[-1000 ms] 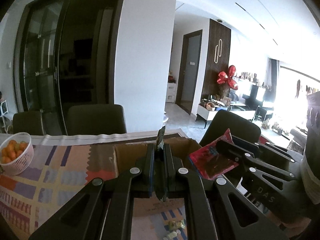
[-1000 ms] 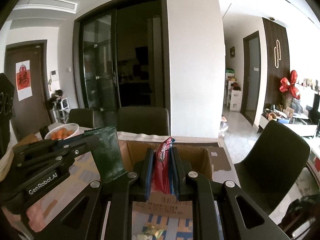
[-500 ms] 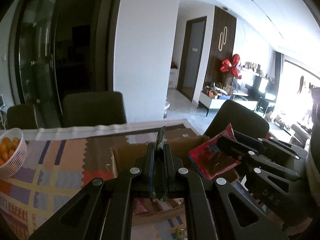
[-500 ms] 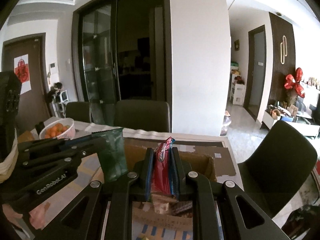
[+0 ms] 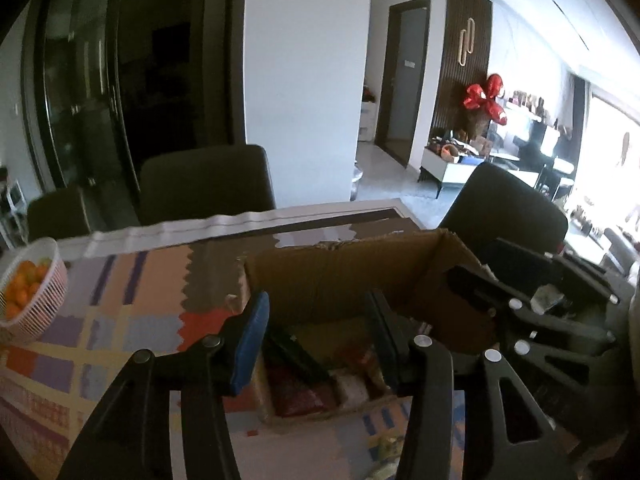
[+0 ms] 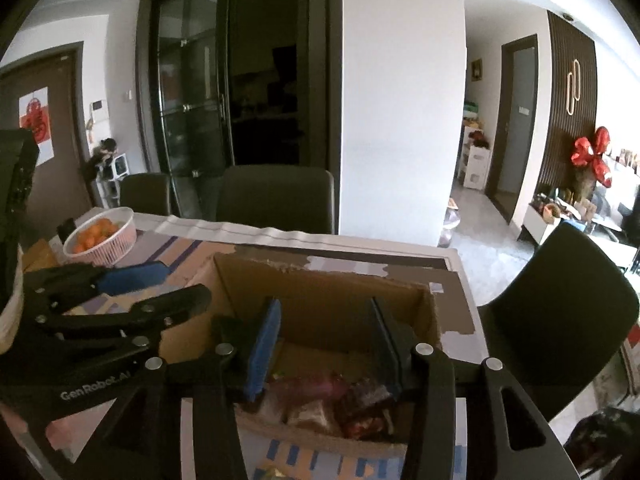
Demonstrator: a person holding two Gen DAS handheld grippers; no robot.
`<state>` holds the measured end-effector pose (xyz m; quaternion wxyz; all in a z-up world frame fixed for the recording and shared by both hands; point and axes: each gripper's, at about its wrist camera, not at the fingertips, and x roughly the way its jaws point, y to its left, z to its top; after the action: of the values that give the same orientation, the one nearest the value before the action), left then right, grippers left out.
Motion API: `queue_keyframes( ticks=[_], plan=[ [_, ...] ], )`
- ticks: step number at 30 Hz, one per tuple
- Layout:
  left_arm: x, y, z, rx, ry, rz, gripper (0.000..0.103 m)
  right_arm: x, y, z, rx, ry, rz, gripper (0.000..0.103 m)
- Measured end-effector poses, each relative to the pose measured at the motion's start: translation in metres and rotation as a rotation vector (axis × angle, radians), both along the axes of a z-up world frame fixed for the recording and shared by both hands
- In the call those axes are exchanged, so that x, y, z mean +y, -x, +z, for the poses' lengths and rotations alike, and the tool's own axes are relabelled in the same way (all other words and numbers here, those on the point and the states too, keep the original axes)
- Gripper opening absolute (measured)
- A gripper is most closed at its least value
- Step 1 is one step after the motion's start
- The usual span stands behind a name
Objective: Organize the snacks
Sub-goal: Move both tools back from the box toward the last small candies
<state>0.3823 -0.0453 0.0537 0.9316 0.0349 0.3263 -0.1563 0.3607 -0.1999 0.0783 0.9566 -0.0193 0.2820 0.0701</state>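
Note:
An open cardboard box (image 5: 344, 276) (image 6: 320, 304) stands on the table with several snack packets (image 5: 316, 384) (image 6: 336, 400) lying inside, among them a dark green packet (image 5: 294, 354) and red ones. My left gripper (image 5: 316, 320) is open and empty just above the box's near side. My right gripper (image 6: 326, 328) is open and empty over the box. Each gripper shows in the other's view: the right one at the box's right side (image 5: 520, 320), the left one at its left side (image 6: 120, 304).
A white basket of oranges (image 5: 28, 292) (image 6: 100, 236) sits on the patterned tablecloth (image 5: 120, 300) at the left. Dark chairs (image 5: 208, 184) (image 6: 560, 320) stand behind and right of the table. Loose wrapped snacks (image 5: 388, 448) lie on the cloth in front of the box.
Both grippers have opened. The dark green packet left my left gripper and the red packet left my right gripper; both now lie in the box. Both views tilted down toward the box.

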Motion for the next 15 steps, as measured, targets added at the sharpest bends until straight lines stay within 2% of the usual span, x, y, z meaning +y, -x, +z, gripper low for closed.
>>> queue_keyframes(
  ticks=[8,15],
  plan=[
    [0.003,0.043,-0.001,-0.049,-0.041,-0.031,0.05,-0.003,0.032,0.0,-0.001,-0.012,0.034,0.047],
    [-0.001,0.075,-0.009,-0.057,-0.057,-0.074,0.05,-0.003,0.058,-0.008,0.013,0.004,0.076,0.047]
  ],
)
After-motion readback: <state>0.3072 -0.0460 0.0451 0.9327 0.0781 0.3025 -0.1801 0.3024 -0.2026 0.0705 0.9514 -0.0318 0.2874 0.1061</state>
